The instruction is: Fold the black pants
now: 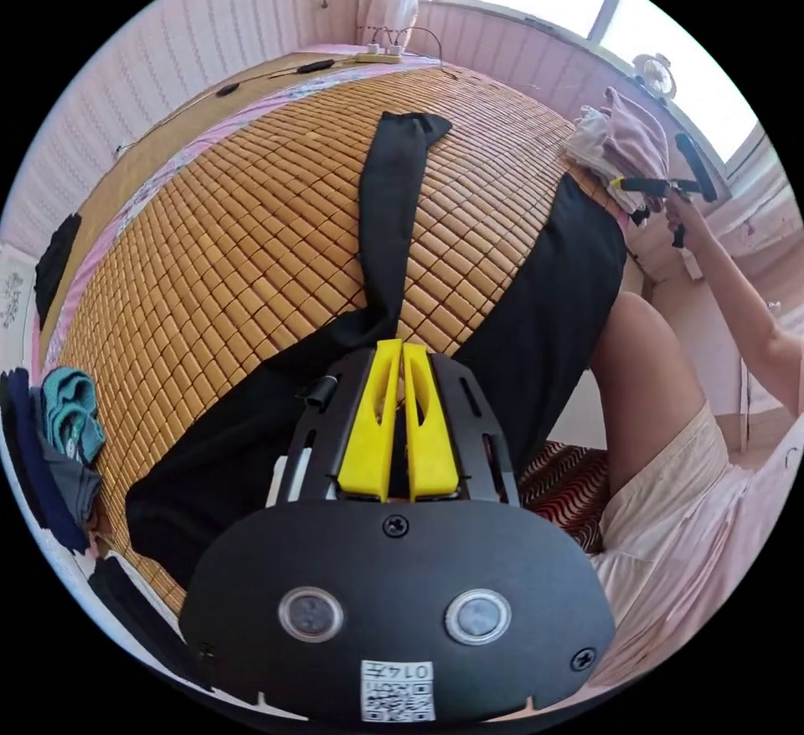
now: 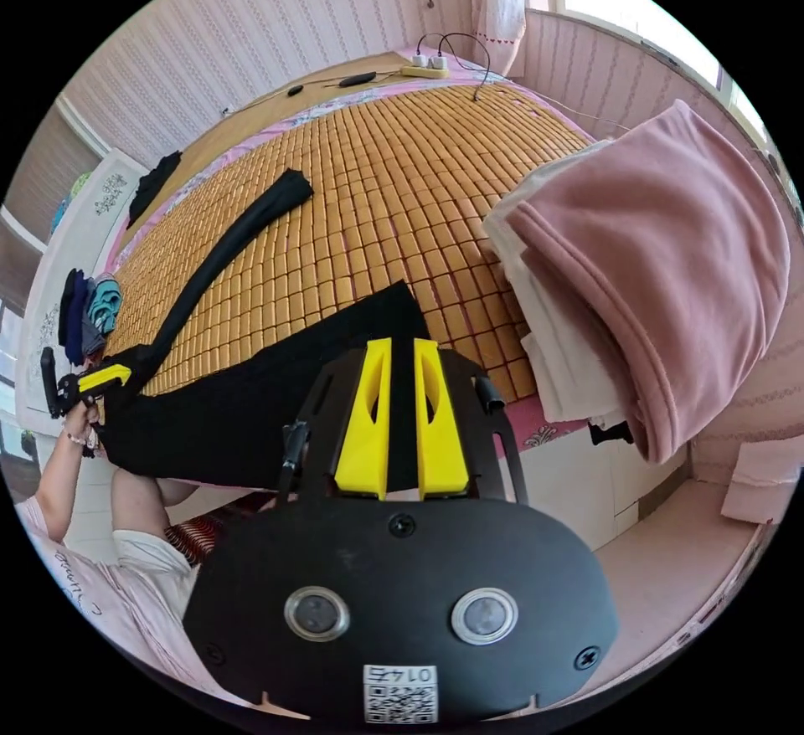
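Note:
The black pants (image 1: 519, 325) lie spread on a bamboo mat (image 1: 251, 249), one leg running narrow toward the far side, the other wide and draping over the near edge. My left gripper (image 1: 402, 343) is shut on the cloth where the two legs meet. In the right gripper view the pants (image 2: 251, 408) stretch from the left gripper (image 2: 88, 383) to my right gripper (image 2: 402, 341). Its jaws stand narrowly apart with black cloth between them, at the wide leg's hem. The right gripper (image 1: 624, 182) appears in the left gripper view at that hem, held by a hand.
A stack of folded pink and white clothes (image 2: 653, 266) sits on the mat's corner right beside the right gripper. A small heap of dark and teal clothes (image 1: 71, 425) lies at the mat's other end. A power strip (image 2: 423, 69) with cables lies at the far edge. The person's leg (image 1: 645, 383) is against the bed.

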Motion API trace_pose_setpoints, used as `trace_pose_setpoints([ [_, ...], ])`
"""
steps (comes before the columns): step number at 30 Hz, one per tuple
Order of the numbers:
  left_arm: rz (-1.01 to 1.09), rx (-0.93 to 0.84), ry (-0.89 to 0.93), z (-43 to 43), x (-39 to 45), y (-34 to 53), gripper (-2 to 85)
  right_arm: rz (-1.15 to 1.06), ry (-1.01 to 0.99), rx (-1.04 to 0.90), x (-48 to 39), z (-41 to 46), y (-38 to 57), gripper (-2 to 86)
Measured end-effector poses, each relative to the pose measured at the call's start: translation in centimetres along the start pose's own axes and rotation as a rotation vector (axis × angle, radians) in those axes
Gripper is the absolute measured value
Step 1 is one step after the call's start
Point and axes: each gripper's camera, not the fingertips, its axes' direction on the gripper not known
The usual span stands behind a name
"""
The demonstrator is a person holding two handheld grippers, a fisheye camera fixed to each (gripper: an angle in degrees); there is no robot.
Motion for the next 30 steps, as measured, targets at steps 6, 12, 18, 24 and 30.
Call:
trace_pose_setpoints([
  [6,-0.379,0.032,-0.119,-6.2,-10.5,9.7,3.7,-0.024,0.058,-0.101,-1.2,2.0,-1.0,-0.5],
  [12,-0.668,0.065,-0.194,-11.4,-19.3,17.8,6.4,-0.105,0.173,-0.051,-6.2,-2.2,-7.2,0.5],
  [18,-0.75,0.054,-0.245,-12.9,-26.2,18.2,8.6,-0.127,-0.033,0.042,-13.2,-3.2,-17.0,6.1],
  [24,-0.757,-0.046,-0.254,-12.0,-32.2,16.2,10.6,-0.036,-0.047,0.032,-17.8,-1.0,-25.2,9.9],
  [30,-0.713,-0.089,-0.251,-12.2,-33.6,15.1,9.5,0.026,-0.017,-0.01,-19.6,1.3,-29.5,10.1],
])
